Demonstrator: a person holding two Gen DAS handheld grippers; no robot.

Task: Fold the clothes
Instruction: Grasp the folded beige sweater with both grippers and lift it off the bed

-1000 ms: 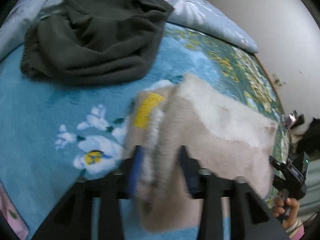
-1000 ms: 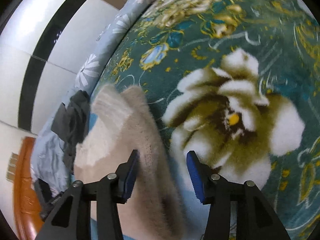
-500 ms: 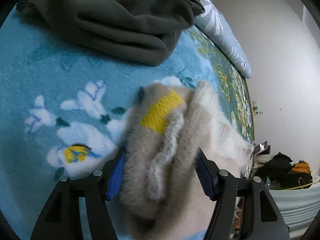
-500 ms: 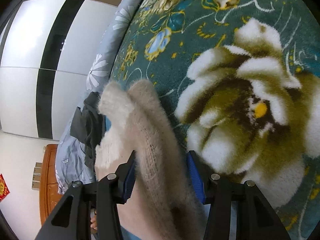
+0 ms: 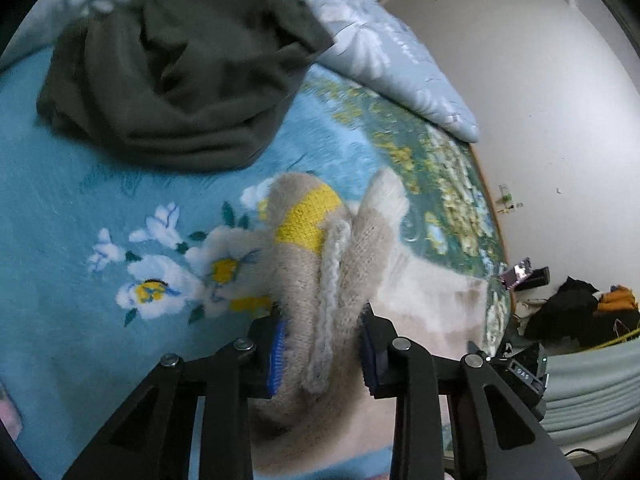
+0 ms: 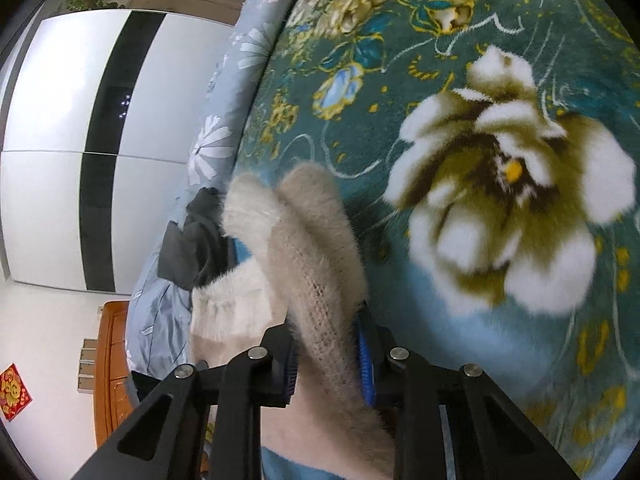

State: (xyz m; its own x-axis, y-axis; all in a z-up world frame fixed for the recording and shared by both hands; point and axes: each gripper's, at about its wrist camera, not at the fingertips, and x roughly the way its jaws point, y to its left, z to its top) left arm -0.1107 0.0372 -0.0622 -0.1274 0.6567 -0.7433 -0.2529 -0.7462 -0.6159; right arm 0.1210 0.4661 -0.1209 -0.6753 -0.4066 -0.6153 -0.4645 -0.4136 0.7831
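Now both the left gripper (image 5: 322,354) and right gripper (image 6: 328,364) are closing, pads pinching bunched folds of the beige sweater (image 5: 316,280) over the floral blanket (image 5: 80,220), near a dark garment (image 5: 172,80)

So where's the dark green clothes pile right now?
In the left wrist view the dark green pile sits at the top left on the blue flowered blanket, against the pale blue pillow, beyond the fuzzy beige sweater.

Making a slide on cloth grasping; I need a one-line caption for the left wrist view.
Left gripper closing on a bunched beige sweater over a floral blanket.
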